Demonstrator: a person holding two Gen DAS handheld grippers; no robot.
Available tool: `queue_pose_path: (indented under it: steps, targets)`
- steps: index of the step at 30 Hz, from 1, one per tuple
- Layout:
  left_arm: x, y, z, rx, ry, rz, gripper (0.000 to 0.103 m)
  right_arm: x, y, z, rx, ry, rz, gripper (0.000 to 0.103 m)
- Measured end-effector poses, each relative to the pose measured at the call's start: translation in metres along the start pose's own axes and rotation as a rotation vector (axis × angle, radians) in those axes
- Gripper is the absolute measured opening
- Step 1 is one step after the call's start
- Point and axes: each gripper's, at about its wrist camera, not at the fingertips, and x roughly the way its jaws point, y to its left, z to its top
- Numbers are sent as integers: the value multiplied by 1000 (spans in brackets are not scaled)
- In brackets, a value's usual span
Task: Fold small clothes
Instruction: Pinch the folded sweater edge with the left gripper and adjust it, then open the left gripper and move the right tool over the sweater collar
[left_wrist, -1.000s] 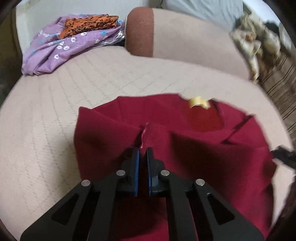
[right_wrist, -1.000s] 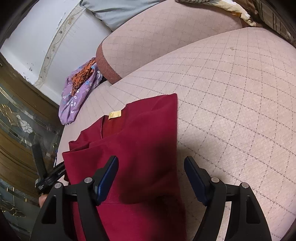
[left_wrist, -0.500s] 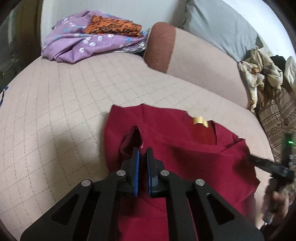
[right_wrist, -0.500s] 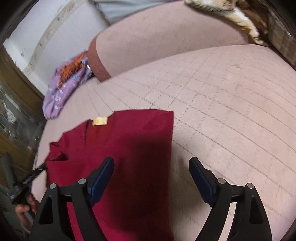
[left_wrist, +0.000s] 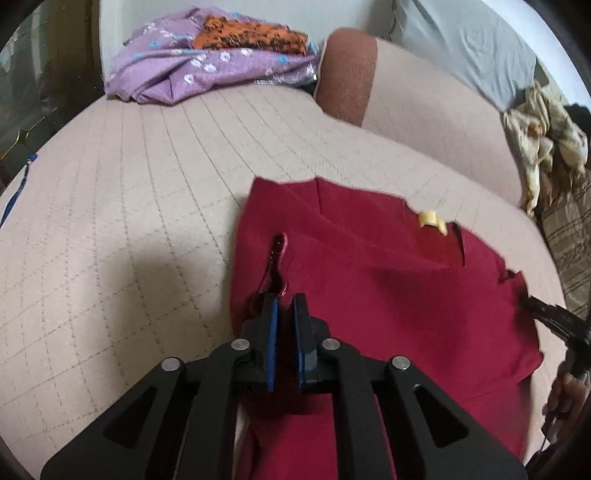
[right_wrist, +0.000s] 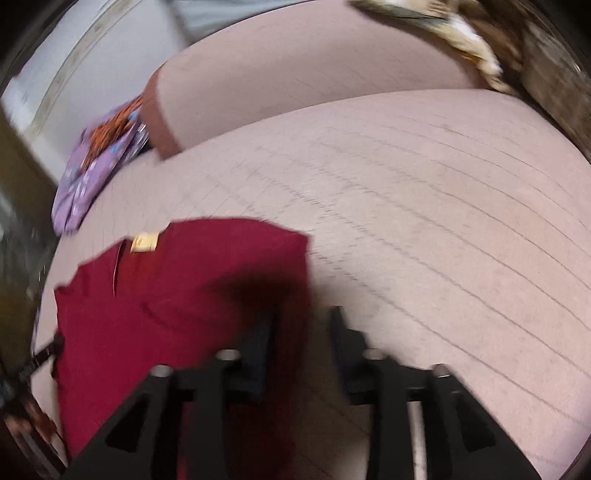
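Note:
A dark red top (left_wrist: 388, 288) with a yellow neck label (left_wrist: 430, 219) lies on the pink quilted bed (left_wrist: 129, 229). My left gripper (left_wrist: 284, 301) is shut on a hemmed edge of the red top at its left side and holds a ridge of cloth up. In the right wrist view the same red top (right_wrist: 177, 295) lies at the left, label (right_wrist: 144, 242) on top. My right gripper (right_wrist: 301, 317) stands at the top's right edge, its jaws partly closed with a gap between them; the view is blurred.
A purple flowered cloth with an orange patterned one on it (left_wrist: 207, 62) lies at the far left of the bed. A pink bolster with a brown end (left_wrist: 406, 99), a grey pillow (left_wrist: 465, 48) and crumpled cloths (left_wrist: 543, 136) lie along the back.
My left gripper has carried the gripped edge rightwards over the top, folding its left side in. My right gripper's jaws have narrowed from wide open and moved to the top's right edge.

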Motion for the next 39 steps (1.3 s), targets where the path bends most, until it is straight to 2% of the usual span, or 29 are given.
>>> queue_pose_path:
  steps: [2, 4, 5, 6, 7, 9, 12, 14, 15, 16, 18, 20, 21, 24, 26, 29, 31, 34, 36, 39]
  targets:
    - [-5, 0, -1, -2, -9, 16, 14, -23, -1, -1, 16, -23, 39, 43]
    - [-7, -2, -2, 3, -18, 24, 30, -42, 11, -7, -25, -32, 122, 43]
    - [-8, -4, -3, 7, -22, 28, 35, -46, 19, -12, -60, -21, 145, 43]
    - [-7, -7, -4, 11, -23, 34, 45, -47, 30, -18, -106, -3, 165, 43]
    - [-6, -8, -4, 15, -23, 39, 50, -47, 40, -25, -150, 16, 178, 43]
    - [-4, -10, -7, 24, -15, 56, 54, -37, 56, -38, -227, 47, 159, 40]
    - [-3, -10, -12, 46, 6, 94, 56, -16, 51, -53, -284, 104, -4, 35]
    - [-7, -4, -15, 35, 7, 111, 56, -16, 38, -61, -294, 89, -75, 30]
    - [-11, -1, -16, 19, 1, 104, 57, -17, 33, -61, -287, 92, -110, 31]
    - [-15, 2, -16, 4, -7, 98, 57, -19, 26, -60, -264, 107, -104, 39]
    - [-24, 4, -15, -13, -34, 102, 58, -30, 18, -54, -189, 105, -19, 39]
    - [-31, 3, -14, -13, -72, 119, 61, -43, 29, -49, -193, 56, 50, 40]
    - [-31, 3, -13, -11, -81, 126, 64, -45, 41, -48, -217, 40, 79, 42]
    - [-24, 2, -13, 0, -67, 137, 65, -38, 86, -43, -275, 35, 213, 43]
    - [-16, 4, -15, 2, -45, 139, 65, -25, 120, -43, -324, 38, 259, 43]
    - [-9, 6, -17, 6, -30, 146, 65, 7, 169, -43, -410, 54, 264, 40]
    - [-5, 8, -18, 2, -24, 146, 67, 31, 193, -49, -447, 76, 212, 38]
    - [-1, 11, -17, -11, -15, 137, 70, 61, 205, -48, -477, 73, 108, 38]
    - [0, 13, -17, -22, -10, 130, 71, 60, 205, -46, -476, 49, 107, 38]
    - [-1, 14, -17, -30, -10, 124, 71, 46, 201, -44, -453, 82, 134, 41]
